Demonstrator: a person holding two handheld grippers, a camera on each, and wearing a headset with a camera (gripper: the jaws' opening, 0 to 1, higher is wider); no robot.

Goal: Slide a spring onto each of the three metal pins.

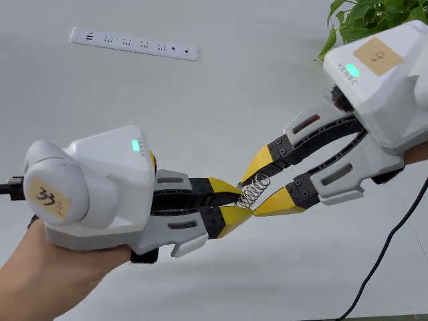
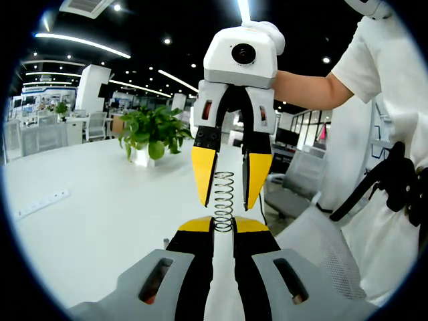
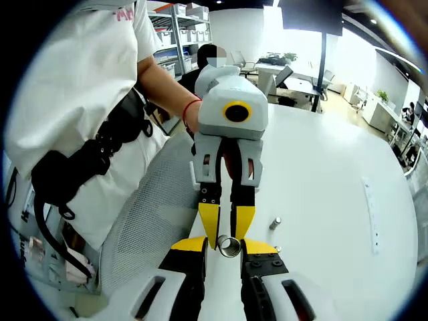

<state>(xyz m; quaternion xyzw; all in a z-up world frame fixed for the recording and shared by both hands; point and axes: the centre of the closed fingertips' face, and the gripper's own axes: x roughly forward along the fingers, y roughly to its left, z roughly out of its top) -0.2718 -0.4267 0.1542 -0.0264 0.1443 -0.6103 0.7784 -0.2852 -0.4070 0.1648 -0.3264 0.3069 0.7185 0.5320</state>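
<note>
My left gripper (image 2: 224, 226) has its jaws pinched together on one end of the spring (image 1: 255, 188), held up in the air above the table (image 3: 321, 174). My right gripper (image 3: 227, 246) has its jaws apart, straddling the free end; I can't tell if they touch the coils. This looks like a regrip or hand-off, with no threading yet. Next, I judge, the right jaws need a light squeeze so the coils don't crush, then the open end gets lined up over a pin (image 3: 274, 222) standing on the table beyond. The other pins are too small to make out, and I can't tell whether any already carries a spring.
</note>
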